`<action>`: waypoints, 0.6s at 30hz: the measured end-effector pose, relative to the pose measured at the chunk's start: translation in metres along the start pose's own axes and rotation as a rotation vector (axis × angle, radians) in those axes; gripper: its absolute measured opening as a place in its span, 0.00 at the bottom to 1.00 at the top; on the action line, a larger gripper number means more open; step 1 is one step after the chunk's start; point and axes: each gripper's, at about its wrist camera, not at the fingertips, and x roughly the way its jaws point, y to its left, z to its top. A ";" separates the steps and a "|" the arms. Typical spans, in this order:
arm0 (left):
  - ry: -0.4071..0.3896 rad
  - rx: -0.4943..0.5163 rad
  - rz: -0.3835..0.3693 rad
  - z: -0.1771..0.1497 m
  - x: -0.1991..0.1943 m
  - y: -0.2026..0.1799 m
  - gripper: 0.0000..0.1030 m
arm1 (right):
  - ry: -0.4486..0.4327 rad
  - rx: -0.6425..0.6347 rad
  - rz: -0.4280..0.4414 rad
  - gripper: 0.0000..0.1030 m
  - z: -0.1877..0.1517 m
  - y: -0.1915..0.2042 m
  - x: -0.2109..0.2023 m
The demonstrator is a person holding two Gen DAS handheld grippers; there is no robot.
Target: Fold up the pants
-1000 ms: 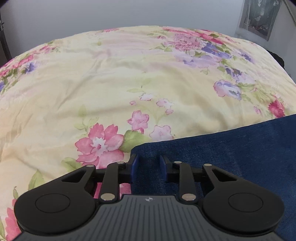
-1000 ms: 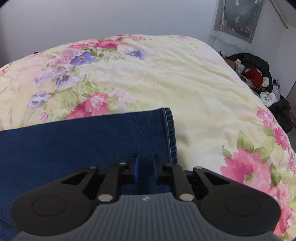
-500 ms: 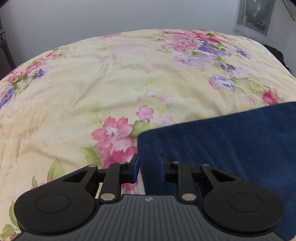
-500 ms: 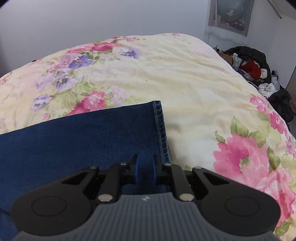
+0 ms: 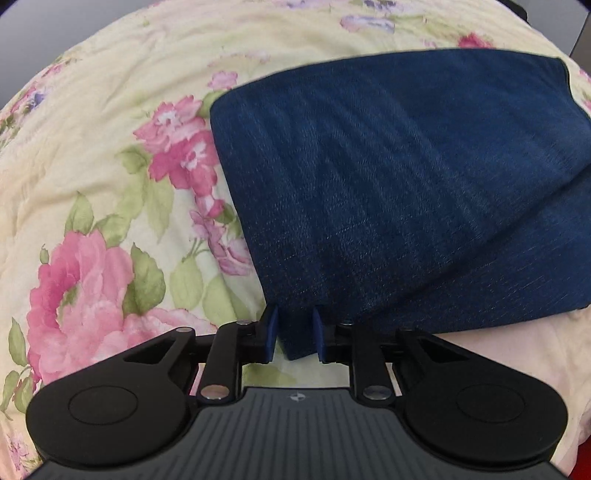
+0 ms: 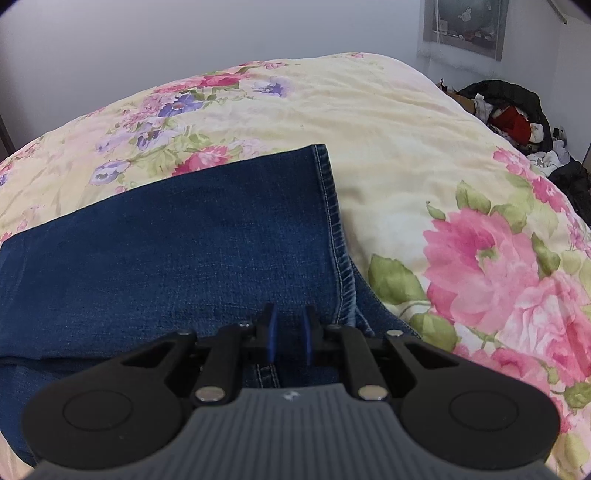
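Pants [image 5: 388, 177] lie on floral bedspread [image 5: 92, 155], folded layer over lower layer; left gripper [image 5: 294, 334] clamped on near corner, right gripper [image 6: 288, 330] clamped on denim beside stitched hem [image 6: 332, 218]; lower both corners level, edges matched, release together; long axis runs left-right, hem toward right.

You're working over a bed [image 6: 388, 122] spread with a pale yellow quilt [image 5: 92, 129] printed in pink and purple flowers. Behind it stands a plain white wall [image 6: 184, 40] with a poster [image 6: 465, 26] at the right. Below the poster, beside the bed, dark and red clothes [image 6: 513, 114] are heaped.
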 end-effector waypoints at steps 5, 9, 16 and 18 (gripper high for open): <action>0.061 0.021 0.024 0.012 -0.014 0.000 0.23 | 0.012 -0.007 -0.018 0.07 0.000 0.003 0.003; -0.001 0.057 0.062 0.009 -0.048 0.000 0.24 | 0.013 0.003 -0.025 0.10 0.004 0.002 -0.006; -0.110 0.039 0.090 0.009 -0.103 0.008 0.28 | -0.018 0.099 0.016 0.48 -0.001 -0.012 -0.054; -0.150 0.016 0.088 0.014 -0.116 0.011 0.29 | -0.017 0.173 0.044 0.54 -0.007 -0.024 -0.067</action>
